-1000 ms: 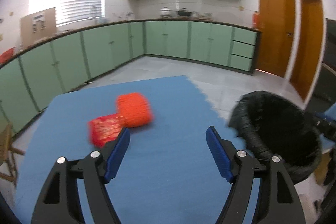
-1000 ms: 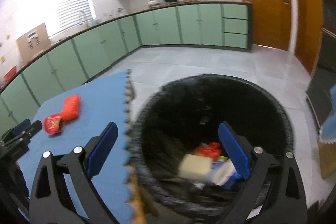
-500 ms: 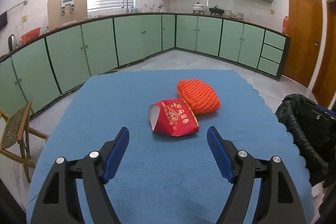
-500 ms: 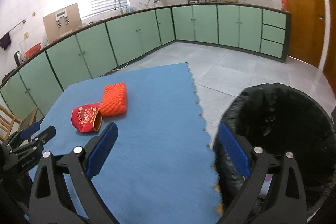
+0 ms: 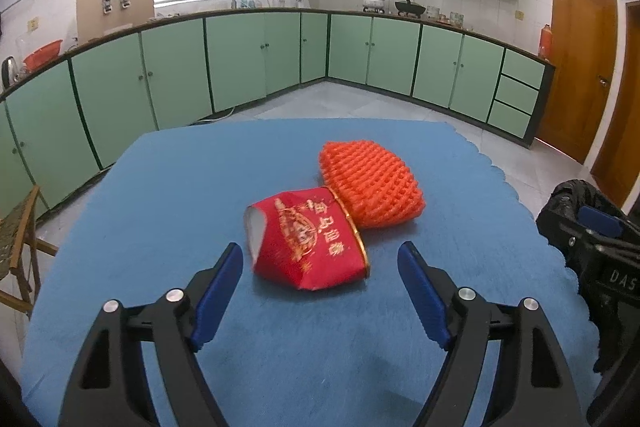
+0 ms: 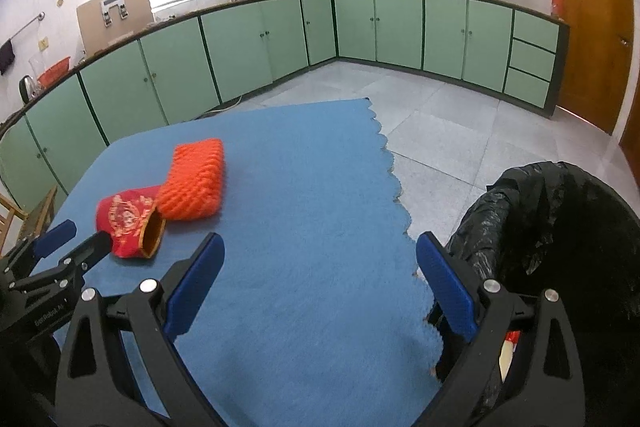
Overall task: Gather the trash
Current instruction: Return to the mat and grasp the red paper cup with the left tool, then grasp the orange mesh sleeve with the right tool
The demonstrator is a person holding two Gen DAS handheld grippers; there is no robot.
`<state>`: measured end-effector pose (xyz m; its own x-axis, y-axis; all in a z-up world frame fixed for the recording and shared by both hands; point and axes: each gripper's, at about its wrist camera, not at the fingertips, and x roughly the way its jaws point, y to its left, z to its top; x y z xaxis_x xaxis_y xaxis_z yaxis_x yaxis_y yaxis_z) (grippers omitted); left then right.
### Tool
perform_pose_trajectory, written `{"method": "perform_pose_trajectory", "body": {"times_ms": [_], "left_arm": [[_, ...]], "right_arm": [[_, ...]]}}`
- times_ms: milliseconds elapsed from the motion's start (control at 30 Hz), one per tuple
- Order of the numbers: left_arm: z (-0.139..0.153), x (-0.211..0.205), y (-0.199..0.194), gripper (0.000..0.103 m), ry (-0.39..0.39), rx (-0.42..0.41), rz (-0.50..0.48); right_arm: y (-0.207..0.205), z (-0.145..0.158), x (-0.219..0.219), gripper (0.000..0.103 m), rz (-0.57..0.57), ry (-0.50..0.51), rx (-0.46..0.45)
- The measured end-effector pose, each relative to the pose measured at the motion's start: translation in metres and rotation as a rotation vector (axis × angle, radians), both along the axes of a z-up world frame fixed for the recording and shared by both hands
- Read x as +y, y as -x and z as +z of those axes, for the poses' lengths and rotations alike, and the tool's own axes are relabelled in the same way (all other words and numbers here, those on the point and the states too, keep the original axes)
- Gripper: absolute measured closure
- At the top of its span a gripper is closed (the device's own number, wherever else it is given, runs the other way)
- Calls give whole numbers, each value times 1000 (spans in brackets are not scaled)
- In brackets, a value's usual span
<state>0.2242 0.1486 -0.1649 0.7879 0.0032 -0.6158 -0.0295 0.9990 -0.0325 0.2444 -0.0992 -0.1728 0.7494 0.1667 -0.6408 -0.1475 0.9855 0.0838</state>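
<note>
A crushed red paper cup with gold print (image 5: 308, 243) lies on its side on the blue mat (image 5: 160, 187). An orange foam net sleeve (image 5: 370, 183) lies touching it just behind. My left gripper (image 5: 320, 267) is open and empty, its fingers on either side of the cup's near end, just short of it. My right gripper (image 6: 318, 267) is open and empty over the mat's right edge, beside the black-lined trash bin (image 6: 560, 227). The cup (image 6: 128, 223) and sleeve (image 6: 194, 183) also show in the right wrist view, with the left gripper (image 6: 68, 241) next to them.
The trash bin (image 5: 576, 199) stands off the mat's right edge, with some trash inside (image 6: 508, 347). A wooden chair (image 5: 20, 239) is at the left of the table. Green cabinets (image 5: 240, 67) and orange doors (image 5: 580, 67) line the room.
My left gripper swung from the bin side to the cup and moved close to it. My right gripper drew back from over the bin toward the mat's edge.
</note>
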Motion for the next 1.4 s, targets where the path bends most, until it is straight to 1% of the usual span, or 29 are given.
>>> {"method": "perform_pose_trajectory", "body": {"times_ms": [133,267,400,567,767,833,867,933,1000,1033,1067,1167,1400], "left_arm": [[-8,-5,-16,24,-10,20,2],[-11,-5,-30,19,-42,36,37],[-12,-5,-36,17,-68,43,59],[-15,6,-33,17,-39,58,94],[-23,10,-46,18,-19,117,101],[-24,10,-49,20,-9,129,93],[-25,10,-50,29,-4,133,87],[-25,11,-50,31,8,137,77],[-23,15,-47,37,25,121,77],[-22,16,-46,45,28,114,77],[-20,18,-44,47,31,106,76],[-17,23,-37,49,25,93,72],[-12,55,-15,50,29,82,125]], "right_arm": [[-7,-3,-4,9,-4,-6,4],[-10,-5,-4,9,1,-3,6],[-14,-7,-2,9,6,-3,10],[-14,-6,1,9,12,-4,7],[-13,-6,7,9,27,-1,13],[-14,-6,8,9,28,-2,18],[-14,-6,9,9,28,-3,20],[-14,-5,11,9,30,-6,20],[-14,-4,14,9,36,-9,23],[-14,-4,16,9,42,-10,22],[-14,-3,19,9,46,-11,20],[-16,-1,30,9,68,-22,19],[-30,-3,72,9,133,-42,36]]}}
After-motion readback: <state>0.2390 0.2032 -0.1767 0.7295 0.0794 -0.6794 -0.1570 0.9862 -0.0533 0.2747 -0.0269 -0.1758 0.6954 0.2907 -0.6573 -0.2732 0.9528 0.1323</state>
